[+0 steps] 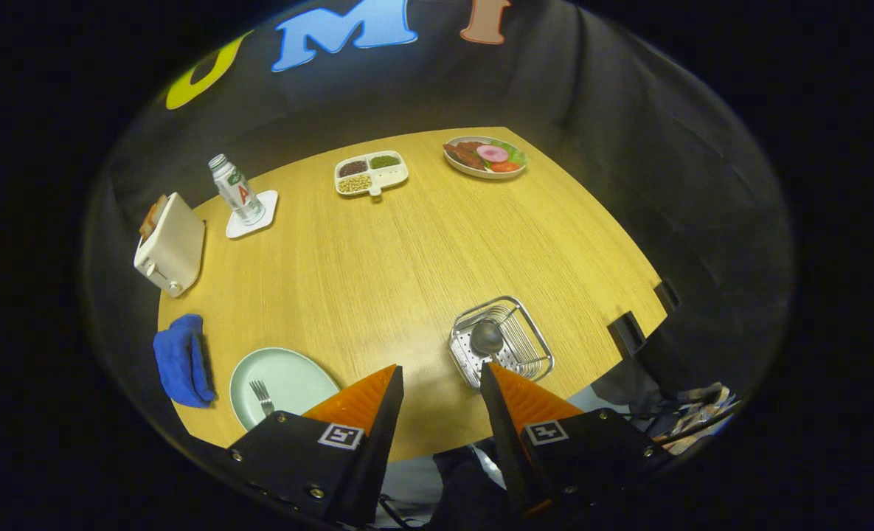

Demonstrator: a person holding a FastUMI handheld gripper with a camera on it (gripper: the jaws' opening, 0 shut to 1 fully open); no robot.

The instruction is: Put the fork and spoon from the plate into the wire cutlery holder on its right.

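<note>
My gripper (440,376) is open, held high above the near edge of the wooden table, with nothing between its fingers. A pale green plate (296,376) lies just ahead of the left finger, partly hidden by it. A fork (262,397) rests on the plate, tines pointing away from me. The wire cutlery holder (536,341) stands to the right of the plate, just beyond the right fingertip. A spoon (487,338) stands inside the holder with its bowl up.
A blue cloth (181,359) lies left of the plate. Farther off stand a white toaster (171,245), a bottle (234,189) on a white coaster, a divided tray of beans (371,173) and a plate of food (485,156). Two dark clamps (626,332) grip the table's right edge.
</note>
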